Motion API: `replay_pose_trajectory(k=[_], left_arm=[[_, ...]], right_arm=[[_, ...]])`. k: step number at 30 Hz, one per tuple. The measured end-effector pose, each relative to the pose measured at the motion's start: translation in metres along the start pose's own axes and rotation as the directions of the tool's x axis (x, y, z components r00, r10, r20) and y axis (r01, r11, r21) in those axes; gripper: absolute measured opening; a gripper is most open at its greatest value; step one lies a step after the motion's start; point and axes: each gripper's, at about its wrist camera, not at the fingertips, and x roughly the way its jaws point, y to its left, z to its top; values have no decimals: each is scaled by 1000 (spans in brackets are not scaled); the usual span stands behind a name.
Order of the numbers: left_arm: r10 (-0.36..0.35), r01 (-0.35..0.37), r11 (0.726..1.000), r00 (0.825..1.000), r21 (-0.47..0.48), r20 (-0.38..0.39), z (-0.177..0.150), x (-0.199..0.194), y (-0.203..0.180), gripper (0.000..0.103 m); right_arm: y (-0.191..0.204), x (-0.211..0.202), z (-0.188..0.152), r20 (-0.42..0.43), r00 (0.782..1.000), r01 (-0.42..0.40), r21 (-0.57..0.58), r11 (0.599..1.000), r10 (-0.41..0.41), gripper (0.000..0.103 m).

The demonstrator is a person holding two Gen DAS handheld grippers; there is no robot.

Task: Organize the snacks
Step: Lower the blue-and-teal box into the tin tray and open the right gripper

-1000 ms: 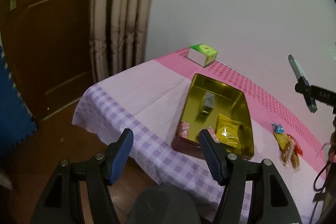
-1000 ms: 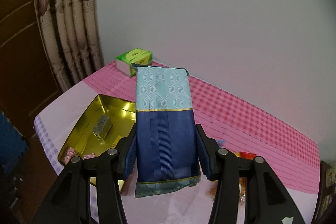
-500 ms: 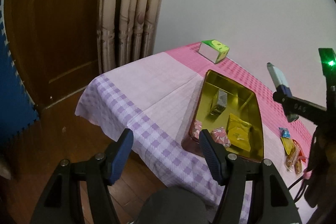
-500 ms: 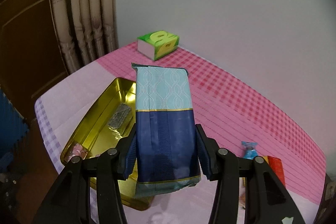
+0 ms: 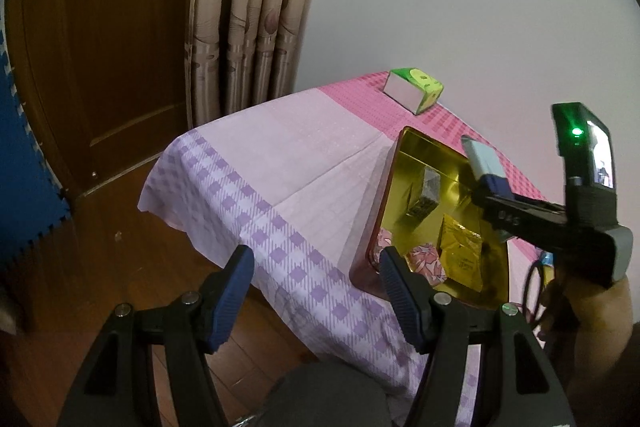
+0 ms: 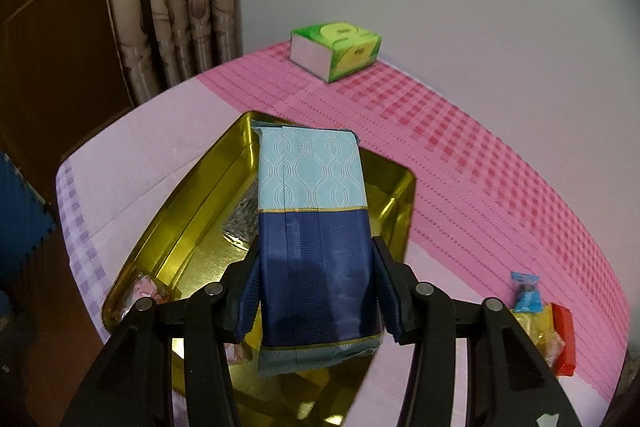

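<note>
Change: compared with one second ago, the right gripper (image 6: 316, 287) is now above the shiny gold rectangular metal tin (image 6: 188, 215); before, the tin was only in the lower left of the right wrist view, now it fills the centre behind the packet.
Packet: the blue foil snack packet with pale wavy top half (image 6: 314, 227) is clamped between both blue pads of the right gripper, held upright, not yet touching the tin as far as I can judge.
Left gripper: the left gripper (image 5: 316, 281) is spread wide with nothing between its pads, at the bottom of its frame, near the tin's close edge.
Tin content: a gold square sachet (image 5: 460, 255), pink floral wrapped sweets (image 5: 426, 261) and a small grey packet (image 5: 430, 183) lie inside.
Left on cloth: small wrapped candies, blue, yellow and red (image 6: 542, 323), at the right edge, on the pink checked tablecloth (image 6: 480, 163).
Other: a green tissue box (image 6: 340, 51) in the upper centre.
Meaning: the carry is almost finished; I judge that lowering and releasing come next.
</note>
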Motion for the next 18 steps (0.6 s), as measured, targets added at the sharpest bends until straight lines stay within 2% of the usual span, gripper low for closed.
replay_pose_trajectory(k=[11,18], left_arm=[[-11,11,1000,1000,-10,-21,1,6,3,66],[-16,16,1000,999,-7,-31,1,9,0,66]], right_arm=[[15,41,-4,-87,996,16,-14,1000,-17,46],[6,56,-10,-129,991,52,36,998,-47,46]])
